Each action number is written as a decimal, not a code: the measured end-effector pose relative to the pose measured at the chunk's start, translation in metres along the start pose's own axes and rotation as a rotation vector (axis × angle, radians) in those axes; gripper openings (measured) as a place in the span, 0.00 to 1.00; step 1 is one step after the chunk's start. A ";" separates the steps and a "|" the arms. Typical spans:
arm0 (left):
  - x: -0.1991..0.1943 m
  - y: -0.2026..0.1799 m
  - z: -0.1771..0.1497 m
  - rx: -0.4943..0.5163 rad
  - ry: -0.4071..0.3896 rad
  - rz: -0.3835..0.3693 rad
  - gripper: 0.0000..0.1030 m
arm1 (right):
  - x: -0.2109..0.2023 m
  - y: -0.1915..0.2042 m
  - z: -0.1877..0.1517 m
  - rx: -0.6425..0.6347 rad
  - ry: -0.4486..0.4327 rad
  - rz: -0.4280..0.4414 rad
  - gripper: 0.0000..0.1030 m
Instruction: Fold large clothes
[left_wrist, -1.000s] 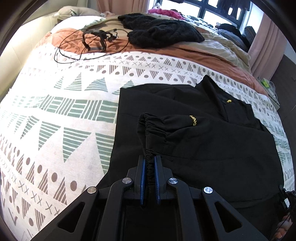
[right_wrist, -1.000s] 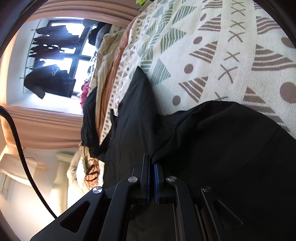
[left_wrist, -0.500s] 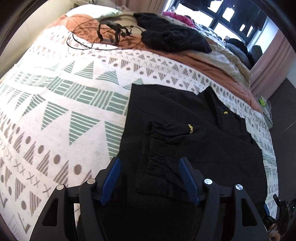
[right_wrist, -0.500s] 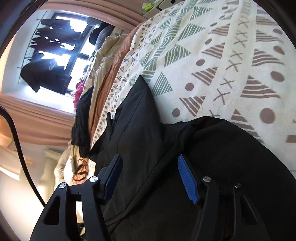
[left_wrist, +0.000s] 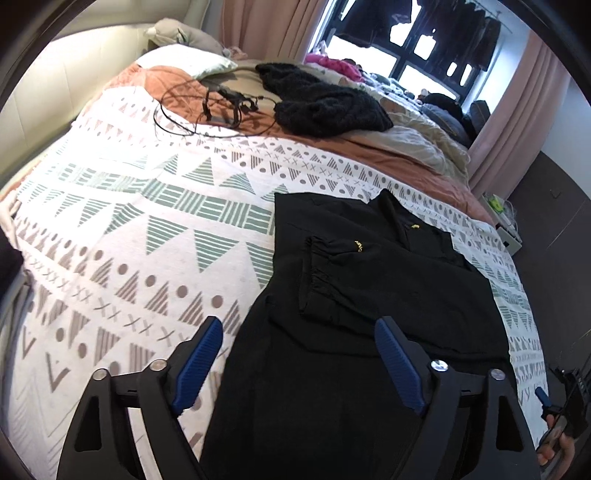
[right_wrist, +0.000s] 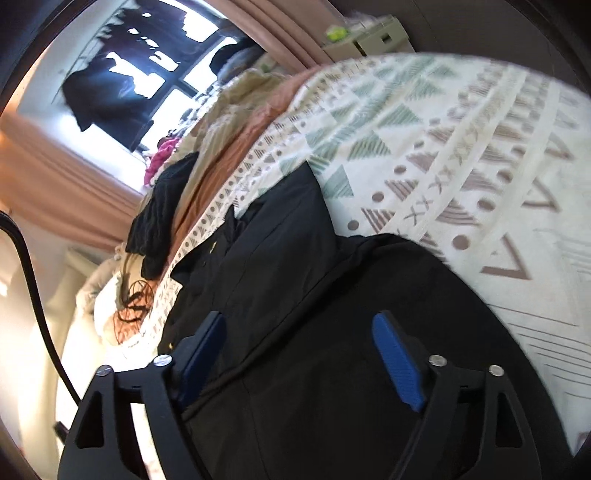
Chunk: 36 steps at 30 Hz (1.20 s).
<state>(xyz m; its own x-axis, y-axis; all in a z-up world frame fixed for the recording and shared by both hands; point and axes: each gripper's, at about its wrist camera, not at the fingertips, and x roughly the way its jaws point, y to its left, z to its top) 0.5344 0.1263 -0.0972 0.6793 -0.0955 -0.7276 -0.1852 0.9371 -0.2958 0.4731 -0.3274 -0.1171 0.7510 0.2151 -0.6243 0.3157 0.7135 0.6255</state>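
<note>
A large black jacket (left_wrist: 369, 302) lies flat on the patterned bedspread (left_wrist: 147, 236), with one sleeve and its elastic cuff (left_wrist: 321, 266) folded across the body. My left gripper (left_wrist: 299, 354) is open and empty, raised above the jacket's near part. My right gripper (right_wrist: 299, 354) is open and empty too, above the same jacket (right_wrist: 295, 295); that view is rolled sideways and blurred.
A black knit garment (left_wrist: 325, 99) and a tangle of black cables (left_wrist: 218, 107) lie at the far end of the bed. Crumpled beige bedding (left_wrist: 417, 136) lies far right. The bed's right edge drops to a dark floor (left_wrist: 554, 236).
Both grippers were shut on the jacket's fabric a second ago. Both opened, let it go and pulled back upward; the sleeve now rests on the jacket's body.
</note>
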 end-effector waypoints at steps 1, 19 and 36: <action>-0.009 0.002 -0.004 0.002 -0.011 -0.002 0.89 | -0.009 0.001 -0.004 -0.011 -0.011 -0.011 0.86; -0.130 0.039 -0.092 0.000 -0.107 -0.032 0.96 | -0.122 -0.048 -0.078 0.043 -0.098 0.004 1.00; -0.187 0.077 -0.178 -0.102 -0.103 -0.026 0.96 | -0.203 -0.129 -0.126 0.122 -0.143 0.023 1.00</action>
<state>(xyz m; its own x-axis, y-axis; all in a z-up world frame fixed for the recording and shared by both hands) 0.2670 0.1567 -0.0944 0.7532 -0.0791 -0.6530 -0.2344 0.8953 -0.3789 0.2071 -0.3795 -0.1305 0.8307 0.1270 -0.5421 0.3593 0.6214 0.6962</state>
